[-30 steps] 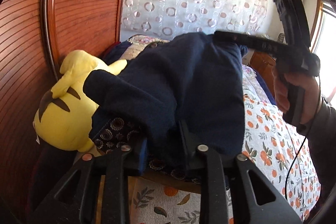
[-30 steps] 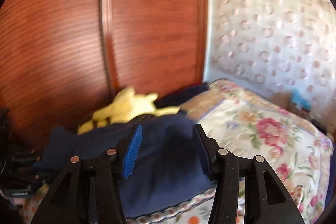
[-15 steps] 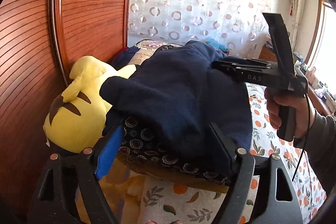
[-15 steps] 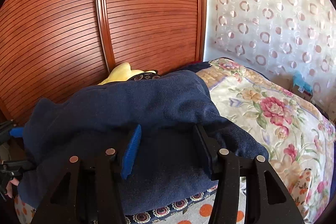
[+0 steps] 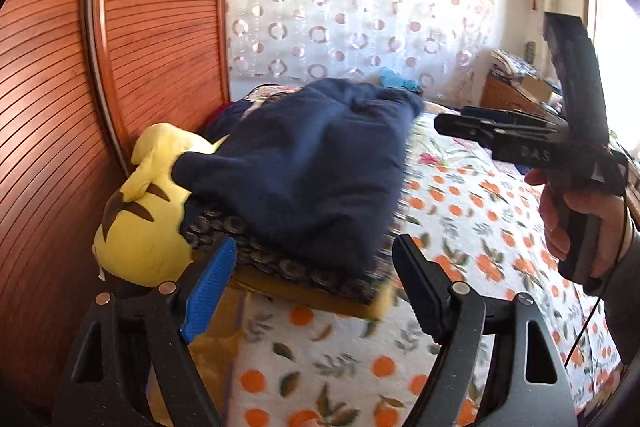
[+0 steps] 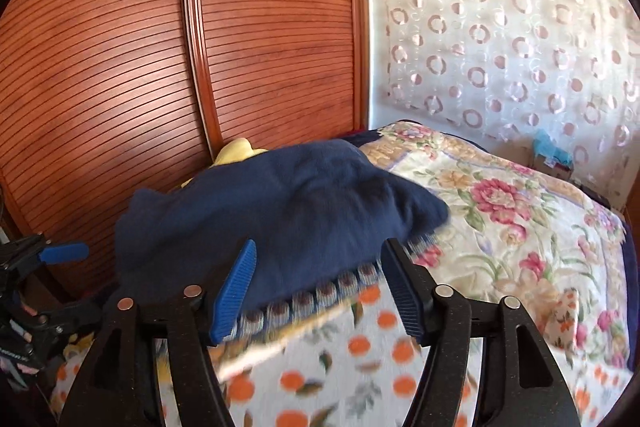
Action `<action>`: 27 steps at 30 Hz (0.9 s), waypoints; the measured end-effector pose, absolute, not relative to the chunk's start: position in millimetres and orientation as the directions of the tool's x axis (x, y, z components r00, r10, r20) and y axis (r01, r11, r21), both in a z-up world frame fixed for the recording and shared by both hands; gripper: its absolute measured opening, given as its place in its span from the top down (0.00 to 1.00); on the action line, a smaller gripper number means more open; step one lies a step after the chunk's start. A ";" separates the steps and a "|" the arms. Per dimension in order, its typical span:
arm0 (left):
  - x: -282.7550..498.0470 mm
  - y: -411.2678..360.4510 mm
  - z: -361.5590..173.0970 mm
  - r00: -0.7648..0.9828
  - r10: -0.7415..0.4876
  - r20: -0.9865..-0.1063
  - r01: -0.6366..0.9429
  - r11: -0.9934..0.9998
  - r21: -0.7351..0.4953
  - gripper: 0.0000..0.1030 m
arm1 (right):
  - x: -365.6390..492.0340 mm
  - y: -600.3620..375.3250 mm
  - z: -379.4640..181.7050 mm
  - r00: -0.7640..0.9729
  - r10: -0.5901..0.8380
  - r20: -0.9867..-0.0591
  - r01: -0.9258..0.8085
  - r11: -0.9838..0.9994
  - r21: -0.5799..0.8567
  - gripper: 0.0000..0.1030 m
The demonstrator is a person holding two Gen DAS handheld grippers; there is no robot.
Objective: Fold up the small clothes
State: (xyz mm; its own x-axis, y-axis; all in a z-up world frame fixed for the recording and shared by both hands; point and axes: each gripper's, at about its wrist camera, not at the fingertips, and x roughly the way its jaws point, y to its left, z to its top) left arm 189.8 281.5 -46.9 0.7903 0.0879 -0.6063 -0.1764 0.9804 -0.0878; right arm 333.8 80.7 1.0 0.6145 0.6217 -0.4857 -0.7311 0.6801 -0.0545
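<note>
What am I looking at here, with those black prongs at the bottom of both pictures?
Those prongs are hand-held claws, one in each of a person's hands, each carrying a wide-angle camera that looks forward along its fingers. One picture comes from the left claw, the other from the right claw. In the left picture you can see the person's hand gripping the right claw's handle. Both claws are open and hold nothing. Ahead, a navy garment lies on a patterned cushion on the bed, beside a yellow plush toy.

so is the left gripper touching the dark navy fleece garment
Apart. The left wrist view shows the left gripper open, both fingertips short of the navy fleece garment.
</note>
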 end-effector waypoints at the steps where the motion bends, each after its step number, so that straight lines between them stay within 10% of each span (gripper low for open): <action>1: 188.5 275.2 -46.4 0.790 0.085 -0.607 -0.169 0.982 -0.083 0.22 | 324.8 72.5 0.9 0.621 0.616 -0.485 -0.723 0.689 -0.052 0.31; 27: 134.3 102.2 -15.2 0.842 -0.090 -0.532 0.059 0.995 -0.075 0.22 | 72.6 -123.2 11.3 0.849 0.353 -0.394 -0.383 0.924 0.003 0.30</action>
